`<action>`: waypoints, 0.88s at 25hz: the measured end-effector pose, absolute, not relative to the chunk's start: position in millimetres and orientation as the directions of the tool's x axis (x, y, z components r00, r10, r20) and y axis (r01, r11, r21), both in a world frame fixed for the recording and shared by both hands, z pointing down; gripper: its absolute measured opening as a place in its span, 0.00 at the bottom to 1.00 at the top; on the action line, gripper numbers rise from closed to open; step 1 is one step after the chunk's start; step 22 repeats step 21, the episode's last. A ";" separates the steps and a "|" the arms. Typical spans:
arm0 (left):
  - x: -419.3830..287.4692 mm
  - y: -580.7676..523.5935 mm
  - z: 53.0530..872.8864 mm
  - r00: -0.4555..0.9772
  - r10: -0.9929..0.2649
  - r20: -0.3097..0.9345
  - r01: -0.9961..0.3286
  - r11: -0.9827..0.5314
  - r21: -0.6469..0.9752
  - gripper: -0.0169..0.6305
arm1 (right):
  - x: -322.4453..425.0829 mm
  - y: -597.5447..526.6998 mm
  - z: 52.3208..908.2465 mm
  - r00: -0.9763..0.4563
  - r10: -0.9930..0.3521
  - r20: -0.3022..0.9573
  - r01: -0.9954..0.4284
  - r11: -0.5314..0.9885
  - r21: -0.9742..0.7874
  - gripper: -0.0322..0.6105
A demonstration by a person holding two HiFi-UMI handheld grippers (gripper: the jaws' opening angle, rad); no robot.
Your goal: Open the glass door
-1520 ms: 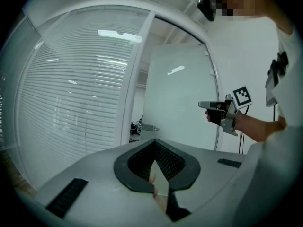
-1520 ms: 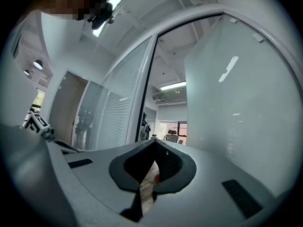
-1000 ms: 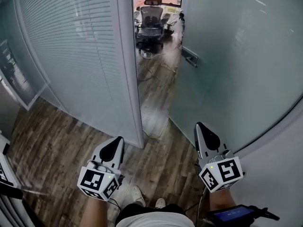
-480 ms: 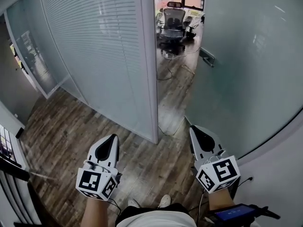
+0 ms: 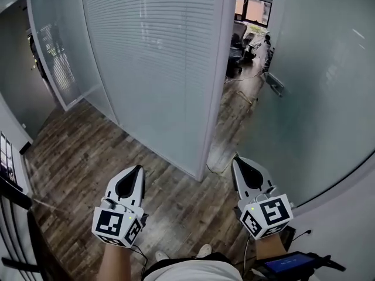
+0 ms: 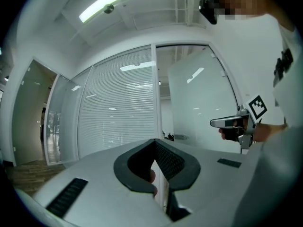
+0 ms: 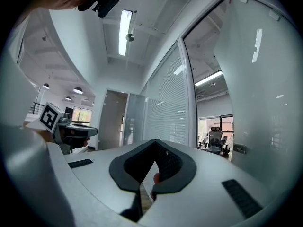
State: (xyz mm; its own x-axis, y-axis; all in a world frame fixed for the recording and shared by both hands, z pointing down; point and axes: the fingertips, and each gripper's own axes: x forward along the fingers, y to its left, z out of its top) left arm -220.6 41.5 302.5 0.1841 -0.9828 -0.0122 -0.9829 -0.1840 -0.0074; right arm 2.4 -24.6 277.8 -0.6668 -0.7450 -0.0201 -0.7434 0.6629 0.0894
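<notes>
1. The left gripper is at 7 o'clock in the head view. It points level, and its jaws are closed together with nothing between them, as the left gripper view shows.
2. The right gripper is at 5 o'clock, well apart from the left one. Its jaws are also pressed together and empty.
3. The frosted glass door fills the head view from 1 to 3 o'clock. It stands ajar, and neither gripper touches it.
4. The door's metal handle is at 1 o'clock, near the door's free edge and well ahead of the right gripper.
5. A glass partition with horizontal blinds is at 12 o'clock and ends in a pale post.
6. Office chairs show through the gap between the post and the door.
7. A wooden floor lies under both grippers.
</notes>
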 end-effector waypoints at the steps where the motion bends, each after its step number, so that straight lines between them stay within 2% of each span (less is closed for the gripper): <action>1: -228.8 43.2 299.3 0.178 -0.984 -0.013 -0.984 -0.178 -0.004 0.02 | -6.3 -24.0 274.0 -0.669 -0.743 -0.016 -0.741 0.665 0.094 0.05; 10: -276.7 61.0 301.2 0.160 -0.987 -0.030 -0.987 -0.160 0.015 0.02 | -55.1 -12.1 274.4 -0.670 -0.742 -0.002 -0.737 0.666 0.119 0.05; 22: -274.2 56.6 302.2 0.167 -0.986 -0.032 -0.986 -0.167 0.021 0.02 | -54.6 -16.0 273.1 -0.665 -0.747 -0.001 -0.740 0.658 0.139 0.05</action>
